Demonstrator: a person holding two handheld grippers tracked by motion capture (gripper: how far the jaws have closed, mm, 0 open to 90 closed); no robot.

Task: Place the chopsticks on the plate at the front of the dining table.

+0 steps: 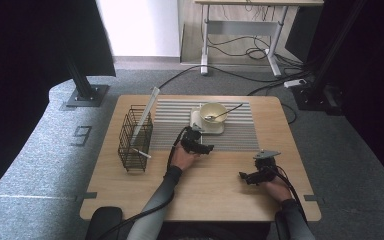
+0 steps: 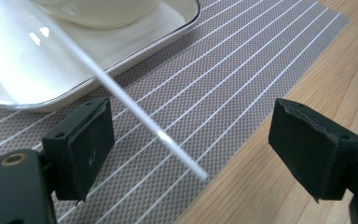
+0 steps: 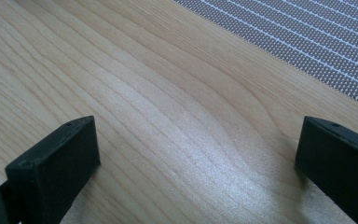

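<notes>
White plastic rod (image 2: 144, 122), thin and probably slippery, slants from the tray (image 2: 135, 44) rim down across the striped placemat (image 2: 242, 60), its free tip near the mat's edge. Left gripper (image 2: 191, 140) has its jaws spread wide around the rod, neither pad touching. Right gripper (image 3: 196, 154) hovers with jaws apart over bare wooden tabletop (image 3: 144, 70). Advice: centre the rod between the pads, close squarely mid-shaft, lift without dragging against the tray.
</notes>
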